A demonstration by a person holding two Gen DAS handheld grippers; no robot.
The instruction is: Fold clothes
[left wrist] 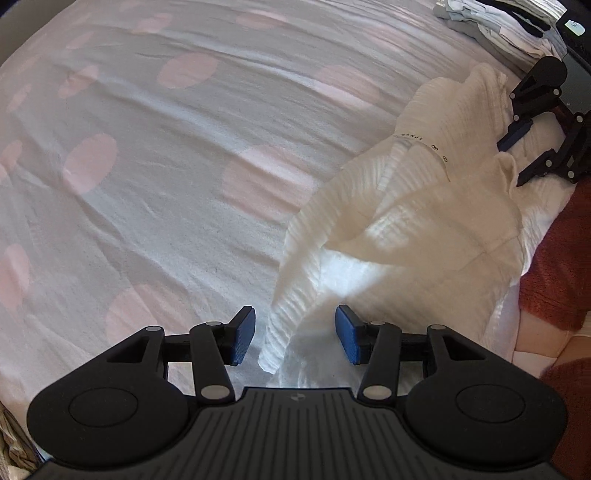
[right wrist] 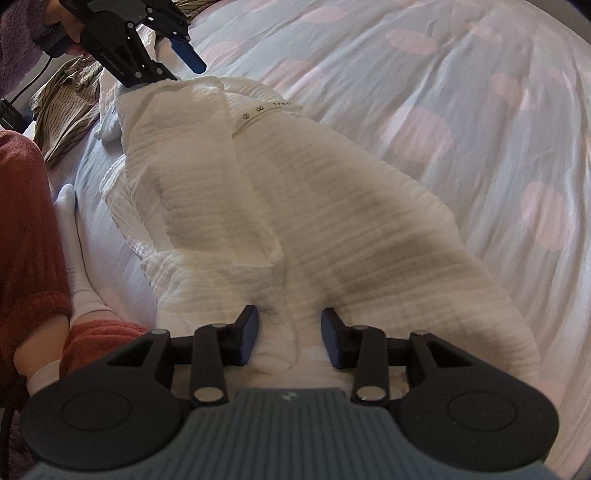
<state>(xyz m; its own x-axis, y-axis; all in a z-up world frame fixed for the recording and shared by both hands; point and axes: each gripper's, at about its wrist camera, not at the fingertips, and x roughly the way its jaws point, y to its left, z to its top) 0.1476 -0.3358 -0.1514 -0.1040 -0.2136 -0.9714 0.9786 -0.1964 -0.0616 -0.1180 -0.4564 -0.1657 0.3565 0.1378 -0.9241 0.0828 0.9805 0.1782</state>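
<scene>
Because the white crinkled garment [right wrist: 280,206] is light, soft and limp, you should pinch its hems or corners. It lies crumpled near the bed's [left wrist: 155,155] edge beside you. Your left hand-held gripper [left wrist: 293,338] and right hand-held gripper [right wrist: 289,339] both appear spread, straddling folds. Open bedsheet stretches beyond.

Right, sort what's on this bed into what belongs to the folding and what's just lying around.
In the job:
white crinkled garment, spread on the bed
left gripper, open at one end of it
right gripper, open at the other end

Lying about:
striped cloth, crumpled beside the garment
pile of pale clothes at the far edge
pink-spotted bedsheet underneath
</scene>
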